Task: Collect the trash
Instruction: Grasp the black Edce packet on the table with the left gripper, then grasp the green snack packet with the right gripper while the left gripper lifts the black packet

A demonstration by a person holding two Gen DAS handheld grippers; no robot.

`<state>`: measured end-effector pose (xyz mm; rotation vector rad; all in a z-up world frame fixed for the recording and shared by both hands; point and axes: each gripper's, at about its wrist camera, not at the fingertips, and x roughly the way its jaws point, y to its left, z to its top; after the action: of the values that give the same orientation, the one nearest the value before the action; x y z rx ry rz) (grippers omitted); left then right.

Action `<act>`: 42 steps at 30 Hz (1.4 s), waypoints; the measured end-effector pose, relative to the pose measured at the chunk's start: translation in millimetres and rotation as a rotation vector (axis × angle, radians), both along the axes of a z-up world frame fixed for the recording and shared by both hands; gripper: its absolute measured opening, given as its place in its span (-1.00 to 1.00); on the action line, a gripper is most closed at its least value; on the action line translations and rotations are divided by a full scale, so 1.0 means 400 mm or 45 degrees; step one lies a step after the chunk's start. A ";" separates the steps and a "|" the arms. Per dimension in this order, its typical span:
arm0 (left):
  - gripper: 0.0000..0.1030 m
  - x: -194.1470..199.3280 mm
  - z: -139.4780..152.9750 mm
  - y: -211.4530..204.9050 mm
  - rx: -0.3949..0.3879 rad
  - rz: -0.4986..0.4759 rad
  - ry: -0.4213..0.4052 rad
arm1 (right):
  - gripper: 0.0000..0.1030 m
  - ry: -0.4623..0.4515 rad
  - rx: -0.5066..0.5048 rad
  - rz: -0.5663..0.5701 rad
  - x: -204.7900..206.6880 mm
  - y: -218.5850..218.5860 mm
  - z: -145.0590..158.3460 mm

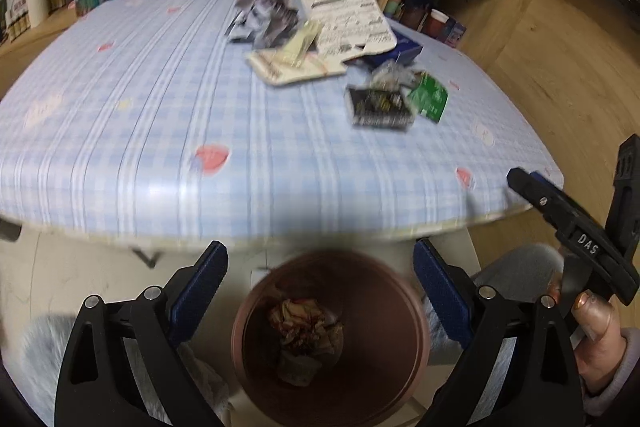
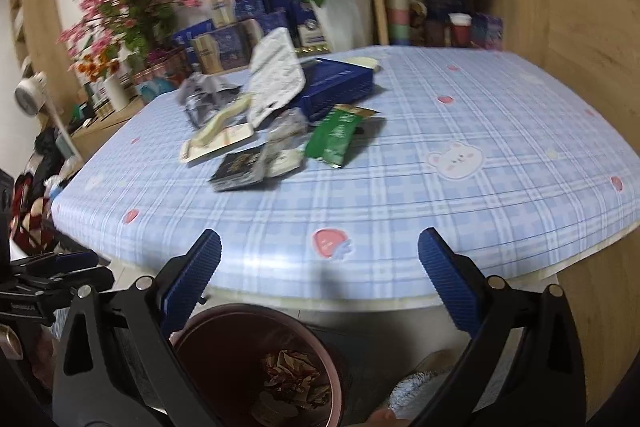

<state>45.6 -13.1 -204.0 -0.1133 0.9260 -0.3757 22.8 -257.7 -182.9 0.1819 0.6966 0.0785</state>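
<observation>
Crumpled wrappers lie inside the round brown plastic bin below the blue-checked worktop, where a loose heap of packets waits. Both left tongs and right tongs gape wide, empty. Overlapping packets could slide off if nudged; blur hides their edges.

bin: my brown round trash bin stands upright on the floor just below the table edge, mouth open.
in the bin: crumpled reddish-tan wrappers lie at its bottom.
pile on table: the rest sits clustered toward the far side.
white printed pack: propped up, tilted.
blue box: lying flat.
green sachet: flat, nearest me.
black packet: flat beside it.
silver crumpled foil: at the back.
</observation>
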 end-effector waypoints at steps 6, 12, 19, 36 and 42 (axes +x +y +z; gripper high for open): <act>0.78 0.117 0.062 -0.115 0.002 -0.060 -0.035 | 0.89 0.024 0.057 -0.067 0.080 -0.070 0.034; 0.78 0.234 0.041 -0.236 0.089 -0.089 -0.018 | 0.89 0.050 0.100 -0.109 0.148 -0.138 0.038; 0.78 0.339 -0.014 -0.262 0.038 0.009 0.081 | 0.89 0.103 0.123 -0.097 0.195 -0.175 0.002; -0.03 0.355 -0.018 -0.248 0.012 -0.014 0.043 | 0.71 0.139 0.138 0.046 0.264 -0.145 -0.023; -0.06 0.319 0.014 -0.161 -0.028 0.058 -0.006 | 0.59 0.167 0.138 0.095 0.342 -0.106 -0.029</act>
<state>173.4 -77.3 -198.2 -0.1531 0.9131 -0.3441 159.7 -300.0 -194.6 0.2665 0.8310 0.1771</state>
